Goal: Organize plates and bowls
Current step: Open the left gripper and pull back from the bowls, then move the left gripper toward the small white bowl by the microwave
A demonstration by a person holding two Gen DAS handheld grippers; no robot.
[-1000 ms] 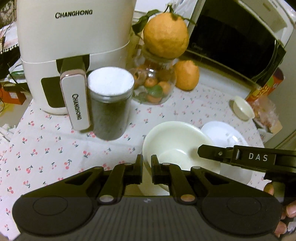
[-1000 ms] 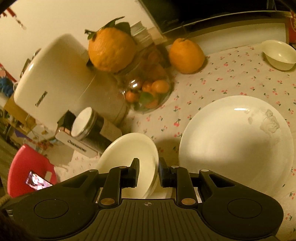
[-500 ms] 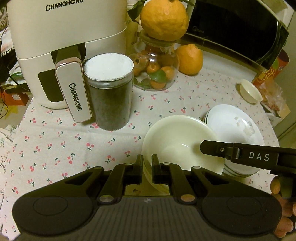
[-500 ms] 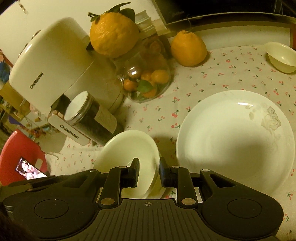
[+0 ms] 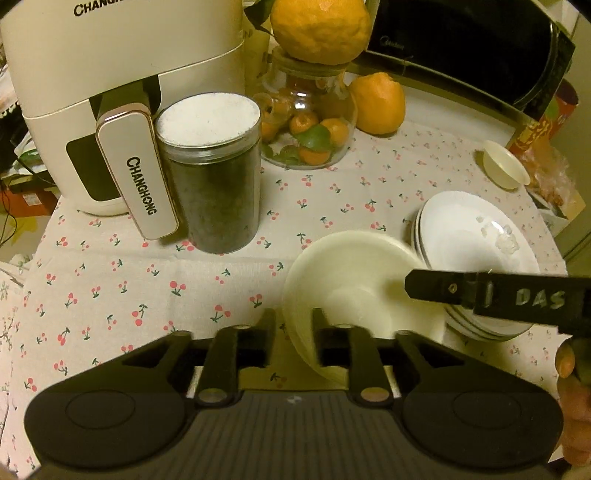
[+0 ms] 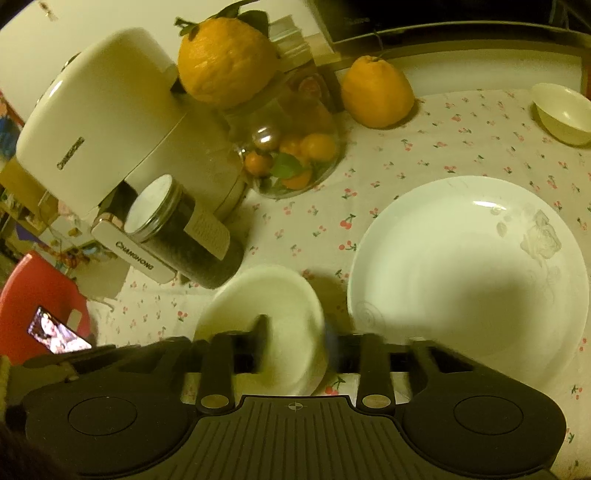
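A cream bowl (image 5: pixel 354 280) is held between both grippers above the cherry-print cloth. My left gripper (image 5: pixel 293 325) has its jaws on the bowl's near-left rim, with a wider gap than before. My right gripper (image 6: pixel 295 332) stands astride the bowl's (image 6: pixel 273 306) rim, its jaws spread wide and blurred. Its finger (image 5: pixel 480 293) shows from the right in the left wrist view. A stack of white plates (image 5: pixel 469 240) lies right of the bowl; its top plate (image 6: pixel 469 273) fills the right wrist view. A small cream bowl (image 5: pixel 504 166) sits far right and also shows in the right wrist view (image 6: pixel 563 112).
A white air fryer (image 5: pixel 110 92) and a dark jar (image 5: pixel 214 177) stand at left. A glass jar of small oranges (image 5: pixel 306 125) carries a big orange (image 5: pixel 319 27); another orange (image 5: pixel 378 103) lies beside it. A microwave (image 5: pixel 461 48) stands behind. A red chair (image 6: pixel 37 306) shows beyond the table edge.
Both grippers' jaws have spread wider on the bowl's rim. The bowl has shifted toward the plate stack, and both cameras have drawn back and up.
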